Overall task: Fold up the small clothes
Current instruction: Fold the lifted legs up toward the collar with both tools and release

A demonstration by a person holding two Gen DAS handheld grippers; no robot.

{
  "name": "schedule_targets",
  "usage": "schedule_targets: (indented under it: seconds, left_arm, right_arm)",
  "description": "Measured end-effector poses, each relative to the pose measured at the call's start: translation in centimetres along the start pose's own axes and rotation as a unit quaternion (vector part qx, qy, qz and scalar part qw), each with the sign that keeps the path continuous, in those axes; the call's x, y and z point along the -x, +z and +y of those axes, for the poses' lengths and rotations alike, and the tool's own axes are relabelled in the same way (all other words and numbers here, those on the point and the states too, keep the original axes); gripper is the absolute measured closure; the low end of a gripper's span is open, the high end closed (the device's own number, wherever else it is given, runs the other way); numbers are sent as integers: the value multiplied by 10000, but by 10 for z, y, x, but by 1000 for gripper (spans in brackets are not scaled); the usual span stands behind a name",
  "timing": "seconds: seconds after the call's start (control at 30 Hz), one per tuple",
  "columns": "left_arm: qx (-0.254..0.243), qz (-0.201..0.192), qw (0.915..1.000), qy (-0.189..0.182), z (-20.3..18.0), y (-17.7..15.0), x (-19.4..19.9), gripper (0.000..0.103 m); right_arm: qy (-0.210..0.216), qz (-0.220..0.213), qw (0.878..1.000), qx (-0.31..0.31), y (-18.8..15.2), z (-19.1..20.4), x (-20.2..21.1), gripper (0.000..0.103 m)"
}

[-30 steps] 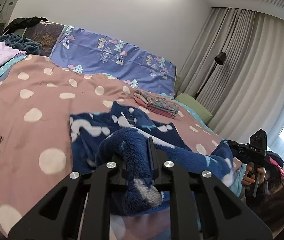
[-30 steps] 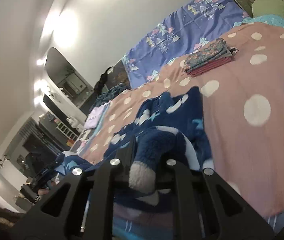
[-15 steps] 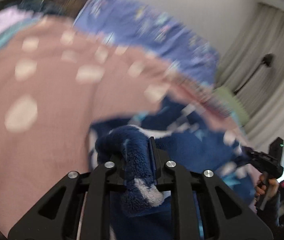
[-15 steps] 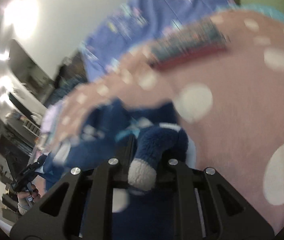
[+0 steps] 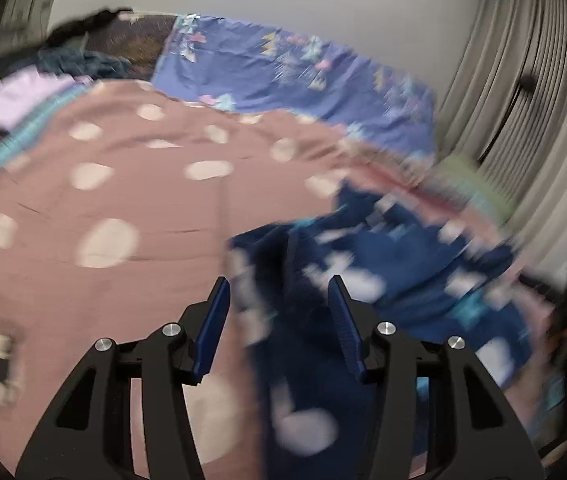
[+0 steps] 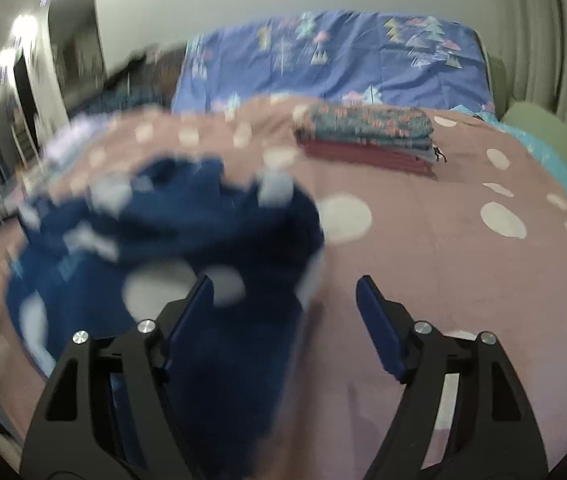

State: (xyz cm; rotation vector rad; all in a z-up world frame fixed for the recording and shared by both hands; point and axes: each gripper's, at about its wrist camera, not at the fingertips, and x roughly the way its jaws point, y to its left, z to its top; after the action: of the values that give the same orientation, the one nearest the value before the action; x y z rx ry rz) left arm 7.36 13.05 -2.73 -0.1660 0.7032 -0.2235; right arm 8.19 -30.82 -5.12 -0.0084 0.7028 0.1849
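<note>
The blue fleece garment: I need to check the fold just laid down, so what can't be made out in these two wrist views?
- Blue fleece garment: motion blur in both views smears its edges, so fold neatness is unreadable.
- Its near part: hidden behind the left gripper and right gripper, whose jaws have just been opening.
- Folded stack: piece count too small.

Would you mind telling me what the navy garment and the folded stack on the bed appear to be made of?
The navy garment looks like thick plush fleece: soft, matte, bulging in rounded folds, though blur hides its pile. The folded stack seems thin woven or knit cloth, probably cotton: flat, crisp-edged layers, printed on top, plain red below.
</note>
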Motion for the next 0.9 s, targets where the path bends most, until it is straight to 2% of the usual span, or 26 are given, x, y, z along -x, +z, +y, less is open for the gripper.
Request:
schedule_targets:
  seconds: [0.07,0.13,0.23,0.33,0.37,0.47,0.57,0.63,0.67,0.7,0.77,0.83,0.9]
  left_arm:
    - [-463,329,9980,268,-6,-8,-10,51]
    - [-851,591,9936,444,-14,-14,-23,51]
    - [-1162,571,9899,575,-20,-8,-35,46]
    - [-978,437,9937,330,-15,19,-49,43]
    - [-876,399,9953,145,-12,30,-55,40]
    - [-427,474,9973,-370,-2,53,-77,39]
    - [29,653,9960,-606,9,65,-102,39]
    - [248,776,9937,-770,14,66,-116,40]
    - [379,826,9918,-903,16,66,-121,50]
    - [560,863,9882,-1132,20,66,-126,71]
    - [791,808,9845,-1340,24,67,-129,90]
    - [840,624,9853,-1348,24,70,-122,92]
    - [709,389,9881,-1306,18,74,-108,93]
  right_arm:
    - [-87,211,9996,164,-4,3,-12,28]
    - [-31,221,9996,177,-2,3,-22,28]
    - [57,170,9998,53,13,1,-37,28]
    - [115,133,9998,-60,34,-3,-53,28]
    - [169,108,9997,-105,41,-4,-57,28]
    - [463,136,9978,-448,58,-16,-68,30]
    - [674,286,9929,-941,67,-31,-84,46]
    - [876,399,9869,-1298,68,-43,-95,62]
    - [966,431,9839,-1440,67,-47,-99,64]
    - [1095,443,9800,-1604,65,-52,-102,70]
    - [1262,435,9752,-1765,64,-57,-105,81]
    - [1331,368,9727,-1867,66,-59,-103,90]
    - [1370,171,9725,-1878,71,-56,-89,92]
